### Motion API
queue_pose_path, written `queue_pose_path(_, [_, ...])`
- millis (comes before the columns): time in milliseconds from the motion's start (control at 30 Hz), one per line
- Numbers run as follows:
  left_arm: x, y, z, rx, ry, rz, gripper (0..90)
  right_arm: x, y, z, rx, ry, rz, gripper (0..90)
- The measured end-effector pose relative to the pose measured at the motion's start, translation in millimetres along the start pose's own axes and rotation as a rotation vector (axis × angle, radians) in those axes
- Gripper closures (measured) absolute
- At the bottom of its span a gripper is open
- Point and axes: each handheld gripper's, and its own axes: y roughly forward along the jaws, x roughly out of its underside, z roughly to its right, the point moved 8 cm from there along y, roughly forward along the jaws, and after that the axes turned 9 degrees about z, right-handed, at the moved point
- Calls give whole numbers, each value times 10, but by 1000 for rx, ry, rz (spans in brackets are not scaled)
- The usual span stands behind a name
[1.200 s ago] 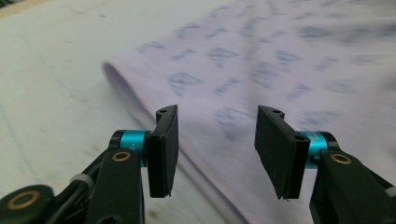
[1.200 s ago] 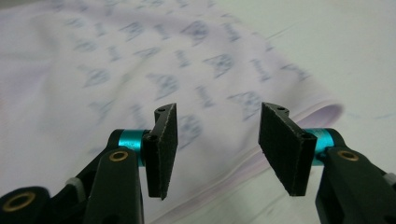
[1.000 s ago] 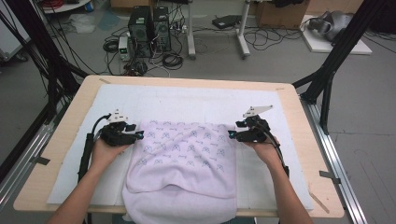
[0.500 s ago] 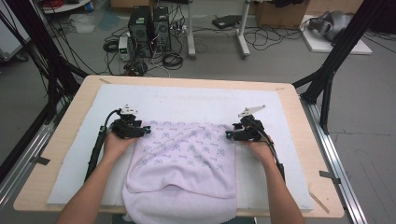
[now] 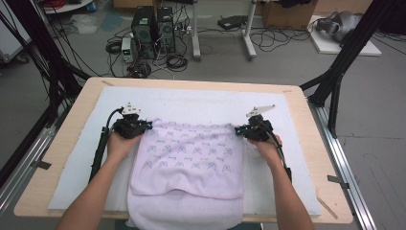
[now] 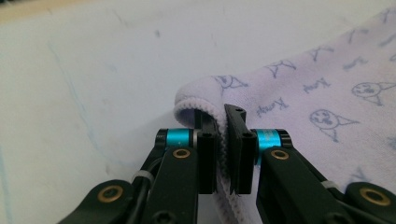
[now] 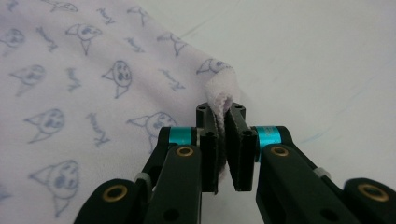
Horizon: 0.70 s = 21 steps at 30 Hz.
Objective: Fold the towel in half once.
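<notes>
The table [image 5: 57,158] spans the centre of the high view, its wooden border showing around a white mat [image 5: 201,103] that covers most of the top. No containers stand on either.

The lavender towel [image 5: 191,158] lies on the mat at lower centre, folded, printed with small blue figures. Its near fold hangs past the table's bottom edge. Its far edge runs left to right across mid-frame between my two grippers.

Open room: bare mat fills the band above the towel's far edge up to the table's far border, and narrower strips lie left and right of the towel.

My left gripper [image 5: 146,125] sits at the towel's far left corner. In the left gripper view [image 6: 222,144] its jaws have just been closing and now pinch the hemmed edge of the towel [image 6: 299,93], which curls up above the pads.

My right gripper [image 5: 238,130] sits at the far right corner. In the right gripper view [image 7: 222,149] its jaws have likewise just been closing and now clamp a raised fold of the towel [image 7: 93,84], the corner standing up between the pads, bare mat [image 7: 317,60] to the right of it.
</notes>
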Motion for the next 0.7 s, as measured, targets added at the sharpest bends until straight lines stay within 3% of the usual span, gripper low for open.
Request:
queue_pose_path(133, [-466, -33, -80, -22, 5, 64, 839, -480, -193, 197, 76, -41, 43, 848])
queue_pose_path(300, [-1142, -156, -213, -59, 70, 130, 838, -1141, -468, 345, 131, -115, 89, 846])
queue_pose_path(367, [-1291, -174, -274, -98, 96, 140, 808, -1325, -504, 388, 156, -126, 95, 794])
queue_pose_path(433, [-1255, -156, -363, -143, 85, 105, 589, -1376, -465, 465, 182, -84, 114, 579])
queue_pose_path(500, [-1098, -141, -437, -157, 56, 55, 518, -1271, -373, 513, 161, -15, 104, 541])
queue_pose_path(567, [-900, -157, -479, -156, 56, 46, 507, -1093, -280, 501, 150, -6, 67, 510])
queue_pose_path(700, [-499, -226, -515, -136, 13, 12, 502, -760, -162, 373, 91, 14, 25, 467])
